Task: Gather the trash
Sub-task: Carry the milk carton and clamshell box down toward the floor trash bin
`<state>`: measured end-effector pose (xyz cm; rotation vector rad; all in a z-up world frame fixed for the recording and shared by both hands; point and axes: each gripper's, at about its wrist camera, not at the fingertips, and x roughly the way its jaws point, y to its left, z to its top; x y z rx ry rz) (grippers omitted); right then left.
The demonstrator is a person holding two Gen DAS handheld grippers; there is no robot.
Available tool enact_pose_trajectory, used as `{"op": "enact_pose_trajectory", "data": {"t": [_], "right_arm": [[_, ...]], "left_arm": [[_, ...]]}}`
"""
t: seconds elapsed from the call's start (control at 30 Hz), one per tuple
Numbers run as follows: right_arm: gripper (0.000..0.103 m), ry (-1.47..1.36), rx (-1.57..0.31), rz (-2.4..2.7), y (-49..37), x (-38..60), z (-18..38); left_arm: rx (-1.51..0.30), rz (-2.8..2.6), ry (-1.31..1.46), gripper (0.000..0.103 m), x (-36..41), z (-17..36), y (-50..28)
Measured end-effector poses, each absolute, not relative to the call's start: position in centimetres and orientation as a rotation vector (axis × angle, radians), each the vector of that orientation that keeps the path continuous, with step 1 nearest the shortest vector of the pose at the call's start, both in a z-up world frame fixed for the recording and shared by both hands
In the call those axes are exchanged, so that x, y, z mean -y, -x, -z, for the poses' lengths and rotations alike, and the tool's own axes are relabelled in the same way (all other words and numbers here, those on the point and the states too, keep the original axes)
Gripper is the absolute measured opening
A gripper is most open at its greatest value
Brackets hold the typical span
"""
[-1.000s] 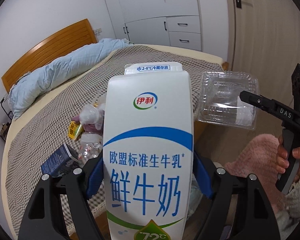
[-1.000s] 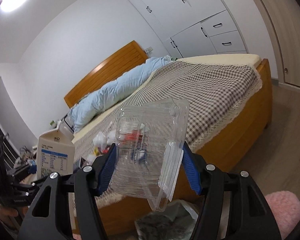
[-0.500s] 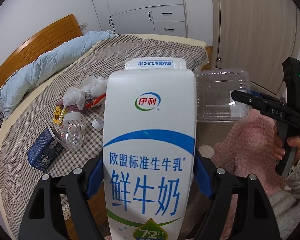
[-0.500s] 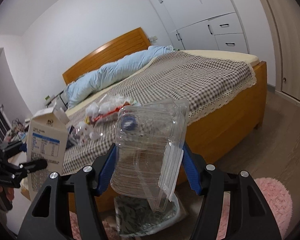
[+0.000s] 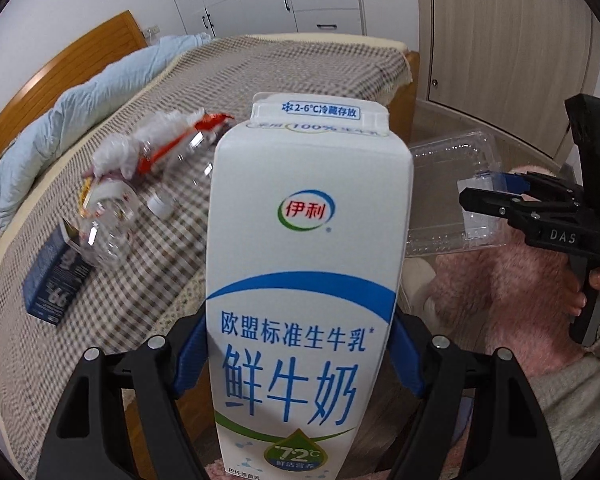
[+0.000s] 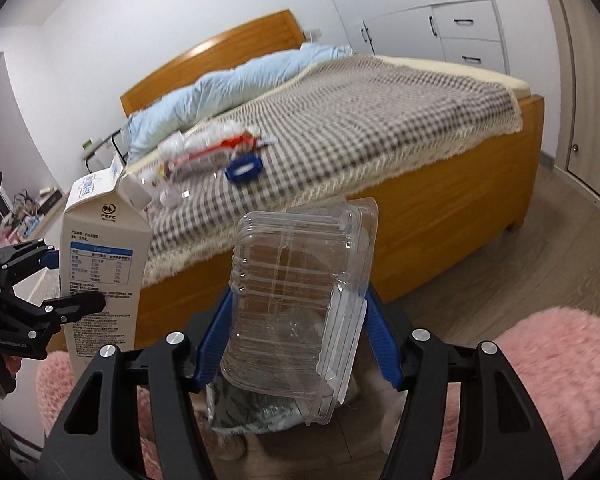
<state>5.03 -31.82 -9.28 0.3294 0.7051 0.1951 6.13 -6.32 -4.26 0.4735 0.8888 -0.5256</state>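
Left gripper (image 5: 300,356) held the upright carton (image 5: 306,264), fingers clamped on its sides. Right gripper (image 6: 298,340) gripped the clamshell (image 6: 300,300) above the bag (image 6: 252,408). Advised: lower squarely over the bag, release clamshell first; bottles (image 5: 112,216) remained on the bed (image 5: 260,76)

Your left gripper (image 5: 298,360) is filled by the milk carton (image 5: 304,264), walling off twelve o'clock. At ten o'clock, bottles (image 5: 112,216) and a blue box (image 5: 56,276) crowd the bed (image 5: 300,68). At two, the clamshell (image 5: 448,196) blocks passage; bare checked blanket lies beyond.
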Motion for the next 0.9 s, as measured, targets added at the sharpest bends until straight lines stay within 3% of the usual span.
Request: {"op": "enact_pose_trajectory", "data": {"t": [0.9], "right_arm": [[0.061, -0.149, -0.941, -0.195, -7.8, 27.9, 16.7]], "left_arm": [[-0.989, 0.582, -0.573, 0.074, 6.8, 16.6, -9.8]]}}
